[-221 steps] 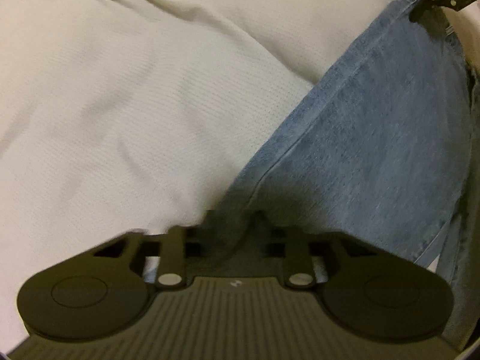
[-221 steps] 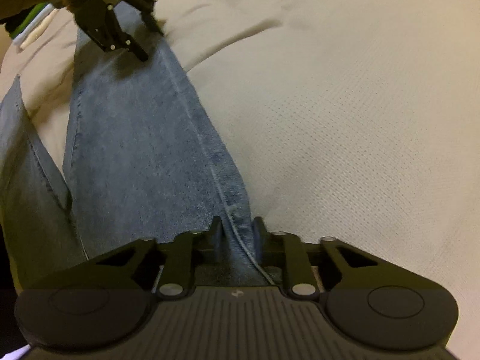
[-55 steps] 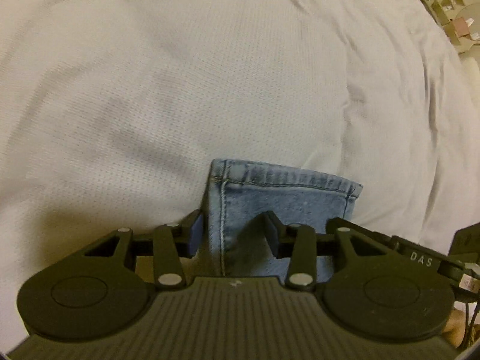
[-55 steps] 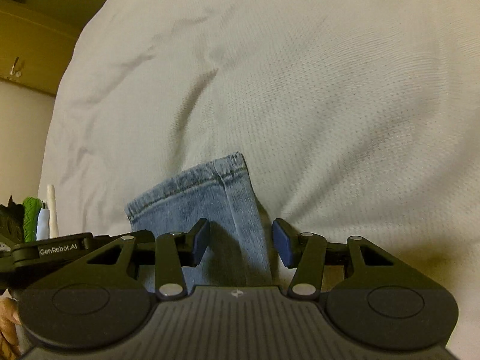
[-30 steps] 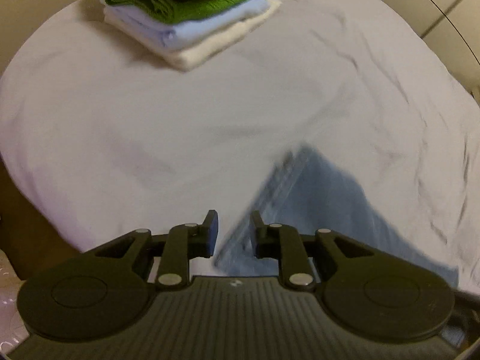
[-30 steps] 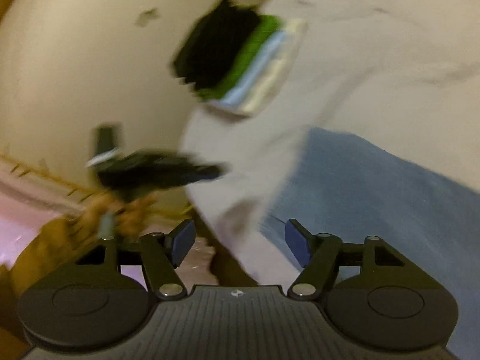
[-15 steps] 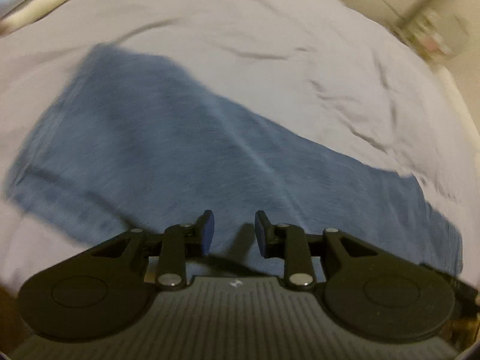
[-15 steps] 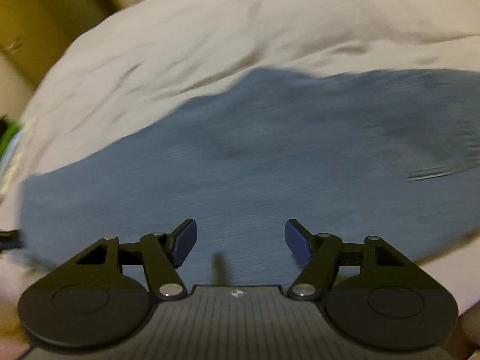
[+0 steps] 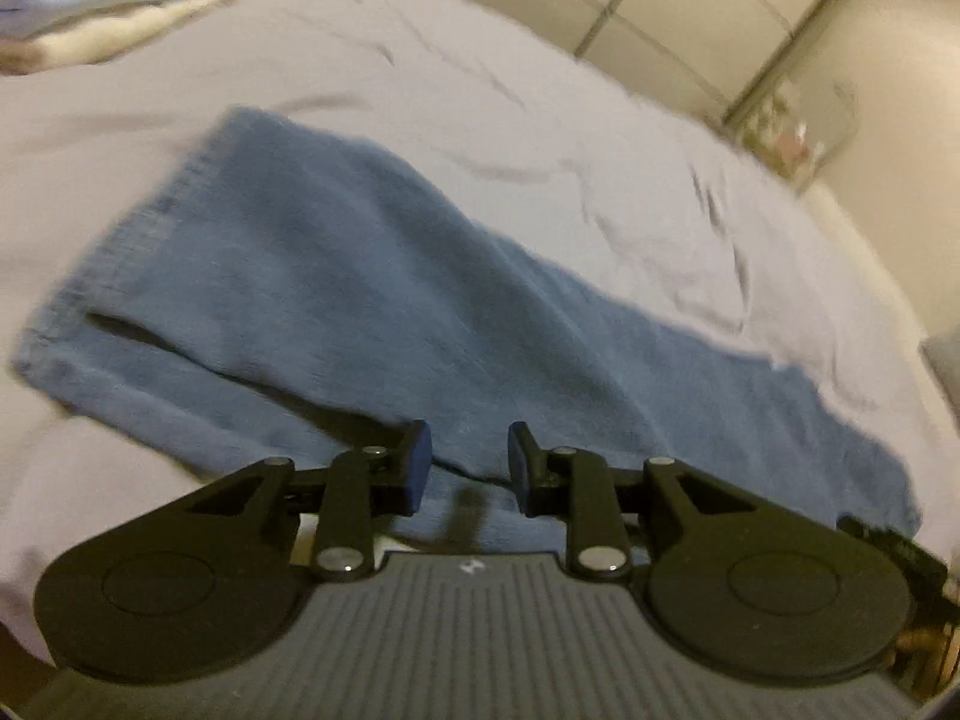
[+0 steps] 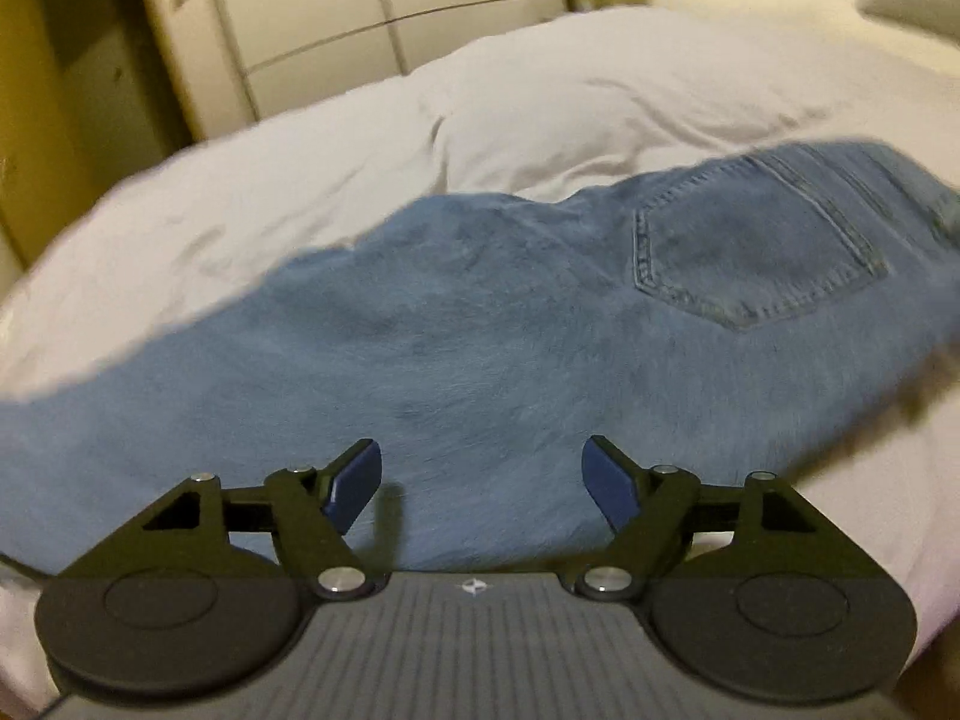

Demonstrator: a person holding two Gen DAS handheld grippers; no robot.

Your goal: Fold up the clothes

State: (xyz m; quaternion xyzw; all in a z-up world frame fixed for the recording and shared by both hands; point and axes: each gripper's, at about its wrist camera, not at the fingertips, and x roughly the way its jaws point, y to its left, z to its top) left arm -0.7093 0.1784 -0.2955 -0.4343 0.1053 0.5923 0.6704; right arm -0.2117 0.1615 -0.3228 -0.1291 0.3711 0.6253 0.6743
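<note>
Both jaws gape over the jeans [image 9: 390, 300]: left gripper [image 9: 468, 468] narrowly, right gripper [image 10: 483, 483] just widening. Pinching one layer near six o'clock would spoil the fold.

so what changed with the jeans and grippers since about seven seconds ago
Both grippers then pinched a jeans leg; the left gripper and right gripper have let go, the right's jaws just opening wider. The jeans now lie flat, one leg over the other. The white bedding stays underneath.

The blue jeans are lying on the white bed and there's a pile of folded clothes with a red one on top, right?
Almost. The jeans do lie on the white bed, but the folded pile shows a green piece at the top of the frame, not red. The left wrist view shows it.
</note>
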